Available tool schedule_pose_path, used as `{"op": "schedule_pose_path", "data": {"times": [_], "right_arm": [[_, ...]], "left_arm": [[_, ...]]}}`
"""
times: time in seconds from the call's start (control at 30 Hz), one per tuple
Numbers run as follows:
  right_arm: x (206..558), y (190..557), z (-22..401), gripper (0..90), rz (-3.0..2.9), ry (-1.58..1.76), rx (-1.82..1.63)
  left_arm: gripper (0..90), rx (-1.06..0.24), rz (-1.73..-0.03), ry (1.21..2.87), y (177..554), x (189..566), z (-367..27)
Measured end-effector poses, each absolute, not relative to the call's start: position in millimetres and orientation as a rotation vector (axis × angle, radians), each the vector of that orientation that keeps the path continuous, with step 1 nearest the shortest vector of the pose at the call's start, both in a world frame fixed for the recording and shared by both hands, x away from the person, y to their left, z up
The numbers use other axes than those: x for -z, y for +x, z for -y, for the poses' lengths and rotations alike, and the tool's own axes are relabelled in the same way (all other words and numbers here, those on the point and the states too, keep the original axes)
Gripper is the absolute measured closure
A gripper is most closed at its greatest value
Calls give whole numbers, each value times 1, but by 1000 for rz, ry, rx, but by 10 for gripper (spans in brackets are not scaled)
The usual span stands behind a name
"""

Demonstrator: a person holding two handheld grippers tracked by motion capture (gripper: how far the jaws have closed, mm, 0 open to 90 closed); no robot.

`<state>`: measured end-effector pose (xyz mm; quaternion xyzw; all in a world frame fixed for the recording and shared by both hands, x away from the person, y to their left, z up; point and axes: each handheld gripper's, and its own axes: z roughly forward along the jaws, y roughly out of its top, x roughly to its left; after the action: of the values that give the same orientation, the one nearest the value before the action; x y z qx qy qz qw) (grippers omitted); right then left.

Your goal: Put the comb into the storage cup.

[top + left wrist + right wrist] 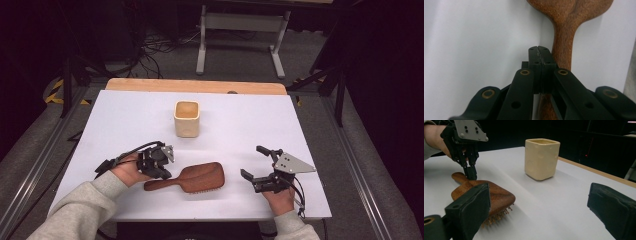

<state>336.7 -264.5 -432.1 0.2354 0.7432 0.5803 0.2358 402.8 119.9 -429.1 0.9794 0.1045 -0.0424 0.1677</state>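
Hovering my left hand-held gripper (163, 167) at the handle of the wooden hairbrush (192, 177), I have its jaws pressed together with nothing between them. In the left gripper view the closed tips sit just beside the handle (562, 50), on its left as that camera sees it; whether they touch the wood I cannot tell. The brush lies bristles down on the white surface (125, 120), near the front edge, roughly midway between my two hands.

What matters for the next move is how the brush lies. Its long axis runs across the surface, almost parallel to the front edge: the handle points toward my left hand, and the broad head (496, 195) points toward my right. So the left gripper is the nearer one to the handle, while my right hand-held gripper (259, 167) waits just off the head end with its jaws wide apart and holding nothing. From the right gripper view the head is close in front of the near jaw.

A cream square cup (187, 118) stands upright farther back, well apart from the brush and behind its middle. I judge that to take the handle my left jaws would first have to open and straddle it across its width.
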Motion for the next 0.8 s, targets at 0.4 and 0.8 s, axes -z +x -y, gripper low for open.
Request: {"op": "schedule_pose_path", "data": {"times": [0.4,0.8], "right_arm": [[433,337,264,52,-2046,651,-1588],[434,337,264,52,-2047,657,-1594]], "left_arm": [[899,161,-298,2780,386,433,-130],[899,170,-294,2781,380,436,-134]]}}
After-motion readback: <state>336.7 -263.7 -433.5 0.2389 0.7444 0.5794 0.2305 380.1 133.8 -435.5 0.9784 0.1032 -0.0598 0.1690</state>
